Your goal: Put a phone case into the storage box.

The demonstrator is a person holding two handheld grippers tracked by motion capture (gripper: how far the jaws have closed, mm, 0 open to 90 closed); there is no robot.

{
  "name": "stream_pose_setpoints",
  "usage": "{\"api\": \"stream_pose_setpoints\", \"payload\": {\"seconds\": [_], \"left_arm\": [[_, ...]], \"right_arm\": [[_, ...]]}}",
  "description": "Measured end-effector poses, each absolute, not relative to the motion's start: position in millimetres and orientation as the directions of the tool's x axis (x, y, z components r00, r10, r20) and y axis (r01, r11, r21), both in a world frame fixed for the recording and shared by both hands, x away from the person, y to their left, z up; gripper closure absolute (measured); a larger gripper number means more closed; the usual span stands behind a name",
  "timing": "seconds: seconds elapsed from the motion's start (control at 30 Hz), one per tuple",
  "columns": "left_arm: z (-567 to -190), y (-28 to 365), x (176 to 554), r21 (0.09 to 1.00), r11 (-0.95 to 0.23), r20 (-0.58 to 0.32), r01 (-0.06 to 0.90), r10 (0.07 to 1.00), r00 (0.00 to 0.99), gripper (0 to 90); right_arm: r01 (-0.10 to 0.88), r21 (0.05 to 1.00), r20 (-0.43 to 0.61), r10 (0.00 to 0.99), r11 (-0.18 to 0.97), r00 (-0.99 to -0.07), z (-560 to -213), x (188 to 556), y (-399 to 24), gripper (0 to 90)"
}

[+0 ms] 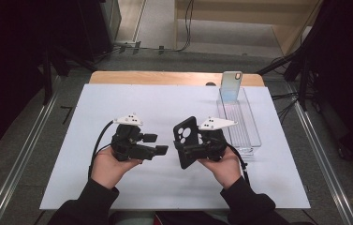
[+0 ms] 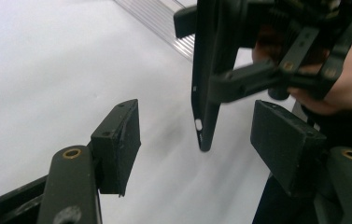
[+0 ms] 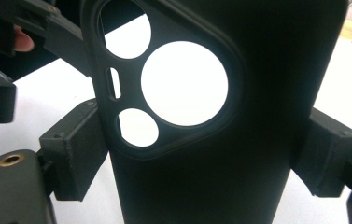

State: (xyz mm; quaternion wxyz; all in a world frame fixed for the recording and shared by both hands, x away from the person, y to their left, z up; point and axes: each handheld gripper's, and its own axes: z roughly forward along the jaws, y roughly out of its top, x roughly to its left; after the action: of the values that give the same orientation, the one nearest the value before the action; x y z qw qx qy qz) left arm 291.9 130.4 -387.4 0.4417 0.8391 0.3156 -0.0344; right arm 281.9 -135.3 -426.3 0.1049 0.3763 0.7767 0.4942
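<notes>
A black phone case point(image 1: 186, 140) with round camera cut-outs stands upright over the white sheet, and my right gripper point(image 1: 187, 151) is shut on it. In the right gripper view both pads point(image 3: 78, 149) press the sides of the case point(image 3: 211, 177). My left gripper point(image 1: 156, 143) stands open a short way to the left of the case, touching nothing. In the left gripper view its pads point(image 2: 122, 140) are spread wide, with the case's edge point(image 2: 206, 70) ahead of them and apart from both.
A clear plastic tray point(image 1: 251, 136) lies at the right of the white sheet point(image 1: 118, 103), with a phone point(image 1: 231, 84) leaning upright at its far end. The wooden table edge point(image 1: 155, 77) runs behind. Dark stands and cables flank the table.
</notes>
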Motion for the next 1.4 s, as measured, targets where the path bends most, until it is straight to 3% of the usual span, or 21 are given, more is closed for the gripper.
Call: {"api": "stream_pose_setpoints", "payload": {"seconds": [0.73,1.4], "left_arm": [[-434,166,284,0.711,-0.450,-0.299,0.541,0.502,0.811,31.0],[-450,196,272,0.699,-0.428,-0.280,0.573,0.573,0.770,30.9]], "right_arm": [[0.482,0.835,0.249,0.598,0.266,-0.761,-411,287,-162,12.9],[0.502,0.842,0.260,0.665,0.199,-0.700,-391,293,-196,13.0]]}}
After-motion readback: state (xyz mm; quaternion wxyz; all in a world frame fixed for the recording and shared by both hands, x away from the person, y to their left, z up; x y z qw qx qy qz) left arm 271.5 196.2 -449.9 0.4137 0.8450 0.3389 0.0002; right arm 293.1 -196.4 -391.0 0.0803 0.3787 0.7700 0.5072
